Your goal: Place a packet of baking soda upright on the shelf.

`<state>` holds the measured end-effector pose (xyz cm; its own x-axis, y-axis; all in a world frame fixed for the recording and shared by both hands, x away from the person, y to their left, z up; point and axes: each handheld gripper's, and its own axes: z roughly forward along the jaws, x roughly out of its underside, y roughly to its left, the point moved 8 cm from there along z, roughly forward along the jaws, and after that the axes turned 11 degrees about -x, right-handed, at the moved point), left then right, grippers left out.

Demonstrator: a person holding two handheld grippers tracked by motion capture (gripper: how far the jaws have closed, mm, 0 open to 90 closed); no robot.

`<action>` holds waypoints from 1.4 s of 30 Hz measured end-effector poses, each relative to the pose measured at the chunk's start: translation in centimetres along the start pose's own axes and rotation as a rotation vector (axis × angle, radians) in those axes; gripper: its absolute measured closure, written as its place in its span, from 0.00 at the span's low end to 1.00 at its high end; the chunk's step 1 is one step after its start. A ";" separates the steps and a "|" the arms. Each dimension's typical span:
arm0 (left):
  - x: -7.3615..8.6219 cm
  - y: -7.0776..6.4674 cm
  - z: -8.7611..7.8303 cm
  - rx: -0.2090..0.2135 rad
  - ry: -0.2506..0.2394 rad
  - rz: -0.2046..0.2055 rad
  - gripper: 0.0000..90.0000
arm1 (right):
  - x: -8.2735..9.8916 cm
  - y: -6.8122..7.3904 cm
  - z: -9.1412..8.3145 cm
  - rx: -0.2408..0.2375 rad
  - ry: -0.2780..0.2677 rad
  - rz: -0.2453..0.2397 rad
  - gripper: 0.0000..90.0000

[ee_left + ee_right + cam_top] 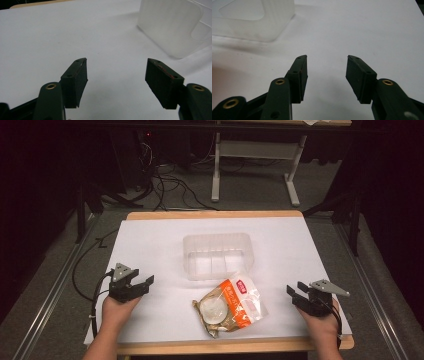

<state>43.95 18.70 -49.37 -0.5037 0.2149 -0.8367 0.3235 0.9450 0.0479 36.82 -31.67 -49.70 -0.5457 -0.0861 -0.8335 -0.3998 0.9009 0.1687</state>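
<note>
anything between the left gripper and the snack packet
Nothing: in the high view only bare white table sheet separates the left gripper from the snack packet.

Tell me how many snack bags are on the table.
1. The bag lies near the table's front edge, between the left gripper and right gripper, just in front of the clear bin. None seems hidden.

Left gripper: low at the near left, held in the person's left hand, forearm entering from the bottom edge. Jaws spread wide, nothing between them. Right gripper: near right, in the right hand, jaws parted less widely, nothing between. Both point inward.
</note>
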 end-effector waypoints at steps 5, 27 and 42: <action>0.0 -0.2 -0.2 0.006 -0.001 0.012 0.38 | 0.0 0.1 -0.1 0.000 -0.001 0.004 0.58; 0.2 -1.2 -0.1 0.026 0.013 0.078 0.37 | -1.0 1.8 -0.7 -0.029 -0.059 -0.065 0.55; 0.5 -1.7 0.1 0.037 0.030 0.106 0.37 | -1.8 4.4 -1.2 -0.084 -0.087 -0.080 0.48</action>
<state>43.22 17.21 -49.86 -0.4887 0.3209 -0.8113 0.4053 0.9070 0.1145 35.13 -28.04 -46.82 -0.4453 -0.1164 -0.8878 -0.5023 0.8533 0.1401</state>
